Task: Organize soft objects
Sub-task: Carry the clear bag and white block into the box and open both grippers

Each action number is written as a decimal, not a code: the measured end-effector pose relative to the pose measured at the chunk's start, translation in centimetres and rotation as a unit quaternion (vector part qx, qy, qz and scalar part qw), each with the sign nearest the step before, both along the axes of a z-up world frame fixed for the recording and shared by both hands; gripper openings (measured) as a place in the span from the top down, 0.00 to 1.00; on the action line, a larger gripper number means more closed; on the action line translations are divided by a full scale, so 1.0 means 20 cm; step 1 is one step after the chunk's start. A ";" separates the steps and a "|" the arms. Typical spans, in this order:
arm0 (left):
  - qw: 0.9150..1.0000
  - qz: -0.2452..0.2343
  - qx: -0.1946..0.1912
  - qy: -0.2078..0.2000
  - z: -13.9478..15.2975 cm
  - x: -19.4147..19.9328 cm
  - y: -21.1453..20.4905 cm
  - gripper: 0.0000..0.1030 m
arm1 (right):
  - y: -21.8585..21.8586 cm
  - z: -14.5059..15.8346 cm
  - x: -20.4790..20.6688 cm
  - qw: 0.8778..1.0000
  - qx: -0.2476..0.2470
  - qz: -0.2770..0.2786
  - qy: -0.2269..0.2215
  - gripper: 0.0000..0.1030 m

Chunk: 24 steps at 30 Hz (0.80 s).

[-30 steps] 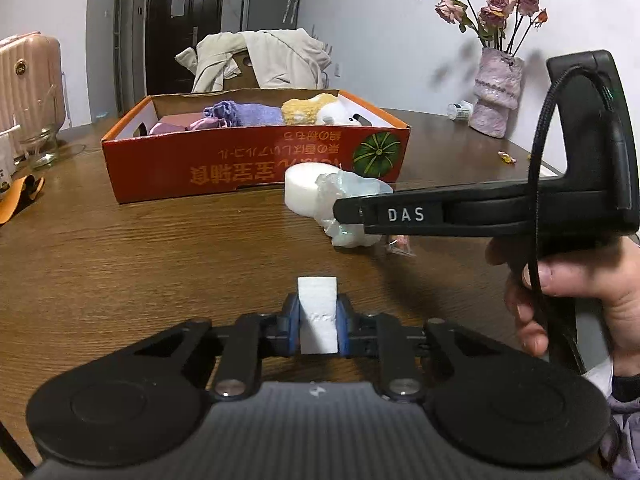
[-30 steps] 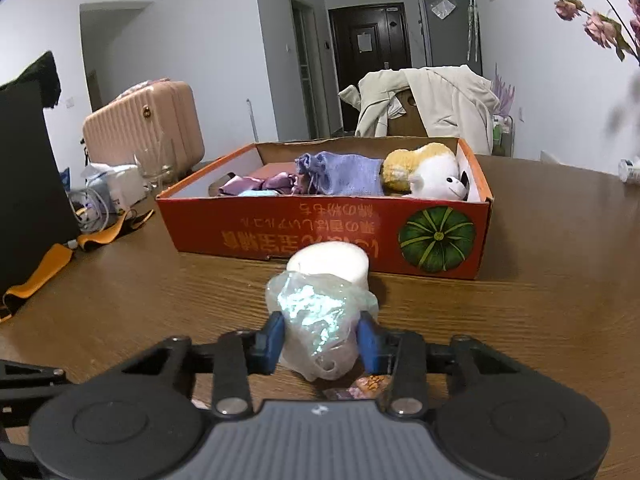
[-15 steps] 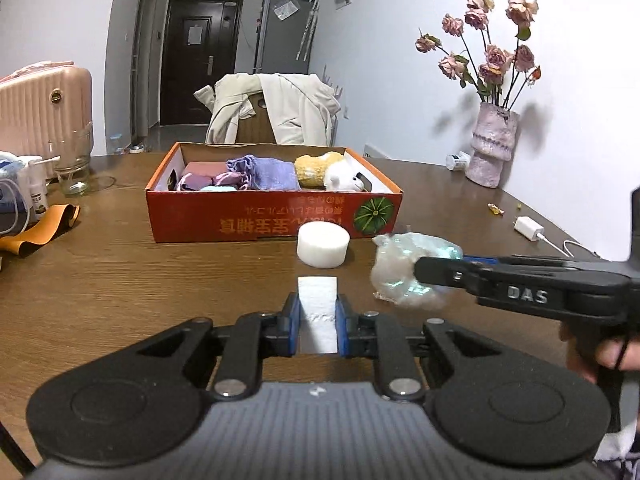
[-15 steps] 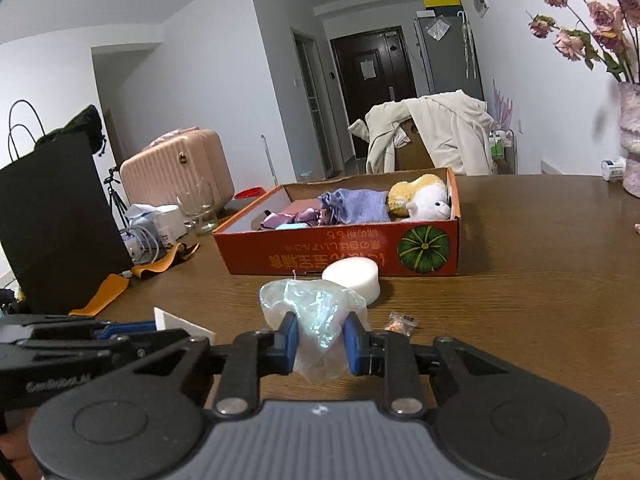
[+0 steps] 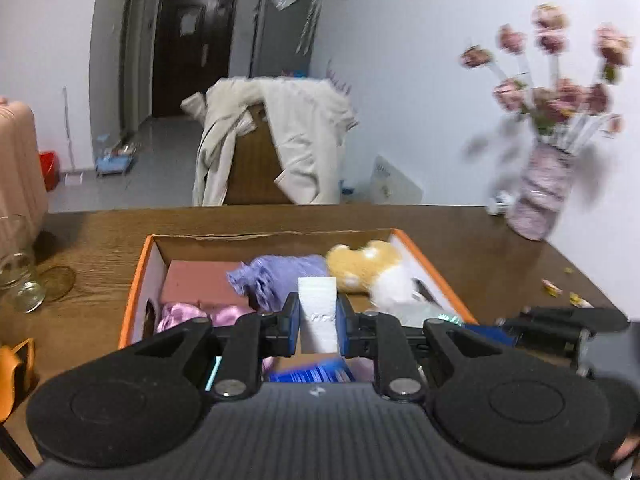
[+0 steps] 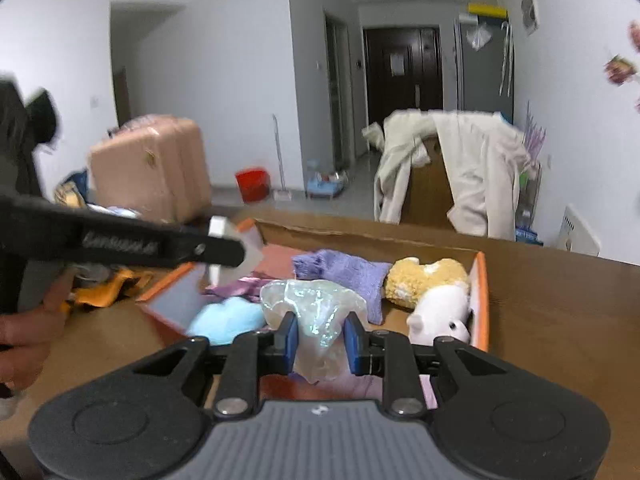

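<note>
Soft things fill the orange box [image 6: 482, 300] — both tongs hang over it to drop more. Left tongs [image 5: 318, 316] clamp a white block [image 5: 318, 300]; right tongs [image 6: 318, 338] clamp a crinkly bag [image 6: 316, 312].

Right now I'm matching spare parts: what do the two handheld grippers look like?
Both are matte black plastic. The left gripper and right gripper each have blue finger pads, angular linkage arms with silver pivot screws, two round discs and a ribbed grey centre. Side-on, the left gripper carries blurred white lettering. A bare hand grips it.

Orange-rimmed box [image 5: 138, 280] holds a lilac cloth [image 6: 352, 272], tan-and-white plush [image 6: 432, 292], light-blue puff [image 6: 228, 318]; brown wood-grain counter [image 5: 500, 256].
</note>
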<state>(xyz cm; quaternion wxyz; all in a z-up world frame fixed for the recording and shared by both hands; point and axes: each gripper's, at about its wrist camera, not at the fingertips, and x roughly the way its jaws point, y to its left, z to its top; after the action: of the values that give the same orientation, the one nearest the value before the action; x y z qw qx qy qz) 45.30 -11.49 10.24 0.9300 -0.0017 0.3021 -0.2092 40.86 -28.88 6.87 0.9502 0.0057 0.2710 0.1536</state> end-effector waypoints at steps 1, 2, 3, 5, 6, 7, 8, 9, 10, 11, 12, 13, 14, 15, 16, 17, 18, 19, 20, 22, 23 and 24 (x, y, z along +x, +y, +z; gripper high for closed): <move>1.000 0.001 0.000 0.009 -0.03 0.08 -0.02 0.82 | 0.02 -0.04 0.10 1.000 -0.008 0.001 0.010 0.77; 1.000 0.004 0.000 0.022 -0.06 0.16 -0.03 0.82 | 0.04 -0.07 0.17 1.000 -0.010 0.001 0.019 0.77; 1.000 0.002 0.001 0.031 -0.10 0.22 -0.05 0.82 | 0.05 -0.11 0.24 1.000 -0.011 0.000 0.026 0.77; 0.999 0.000 0.013 0.046 -0.19 0.33 -0.08 0.82 | 0.08 -0.19 0.35 0.999 -0.009 -0.002 0.047 0.77; 0.998 0.002 0.022 0.052 -0.23 0.37 -0.09 0.82 | 0.10 -0.22 0.39 0.998 -0.002 0.000 0.060 0.77; 0.998 0.005 0.030 0.059 -0.28 0.39 -0.09 0.82 | 0.12 -0.26 0.43 0.997 0.005 0.009 0.073 0.77; 0.997 0.003 0.036 0.064 -0.32 0.40 -0.08 0.81 | 0.14 -0.29 0.45 0.997 0.009 0.016 0.080 0.76; 0.997 0.005 0.042 0.066 -0.35 0.41 -0.08 0.80 | 0.16 -0.31 0.47 0.996 0.006 0.020 0.082 0.75; 0.997 0.010 0.049 0.066 -0.37 0.42 -0.07 0.78 | 0.19 -0.33 0.48 0.996 -0.001 0.026 0.086 0.71; 0.996 0.014 0.051 0.068 -0.39 0.43 -0.06 0.71 | 0.21 -0.34 0.48 0.995 -0.005 0.031 0.090 0.68; 0.996 0.012 0.043 0.074 -0.40 0.44 -0.04 0.64 | 0.22 -0.34 0.48 0.995 -0.006 0.036 0.092 0.60; 0.996 0.008 0.026 0.083 -0.40 0.44 -0.02 0.60 | 0.22 -0.35 0.48 0.995 -0.006 0.041 0.095 0.53; 0.996 0.004 0.013 0.090 -0.40 0.44 -0.01 0.54 | 0.23 -0.34 0.48 0.994 -0.007 0.044 0.096 0.52; 0.996 0.003 0.011 0.092 -0.39 0.44 0.00 0.53 | 0.23 -0.34 0.47 0.994 -0.011 0.044 0.096 0.50; 0.996 0.005 0.017 0.088 -0.37 0.42 0.00 0.53 | 0.24 -0.33 0.45 0.995 -0.020 0.040 0.094 0.49; 0.996 0.007 0.022 0.082 -0.34 0.40 0.00 0.52 | 0.24 -0.31 0.43 0.995 -0.027 0.035 0.090 0.49; 0.997 0.012 0.026 0.077 -0.31 0.37 0.01 0.44 | 0.23 -0.28 0.41 0.995 -0.029 0.032 0.086 0.48; 0.997 0.018 0.027 0.070 -0.27 0.35 0.02 0.41 | 0.21 -0.24 0.37 0.996 -0.028 0.031 0.081 0.46; 0.998 0.022 0.025 0.062 -0.23 0.32 0.03 0.40 | 0.19 -0.20 0.33 0.996 -0.026 0.031 0.075 0.46; 0.998 0.024 0.024 0.048 -0.13 0.25 0.06 0.40 | 0.13 -0.10 0.25 0.998 -0.029 0.025 0.056 0.45; 0.999 0.026 0.024 0.041 -0.08 0.21 0.08 0.39 | 0.11 -0.05 0.20 0.998 -0.031 0.021 0.046 0.44; 0.999 0.027 0.025 0.031 -0.02 0.15 0.10 0.38 | 0.07 0.02 0.14 0.999 -0.032 0.014 0.034 0.44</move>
<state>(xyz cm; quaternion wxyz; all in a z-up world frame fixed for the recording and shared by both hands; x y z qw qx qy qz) 48.37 -9.57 9.78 0.9253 0.0069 0.3358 -0.1760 43.70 -27.46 7.22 0.9380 -0.0231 0.3077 0.1579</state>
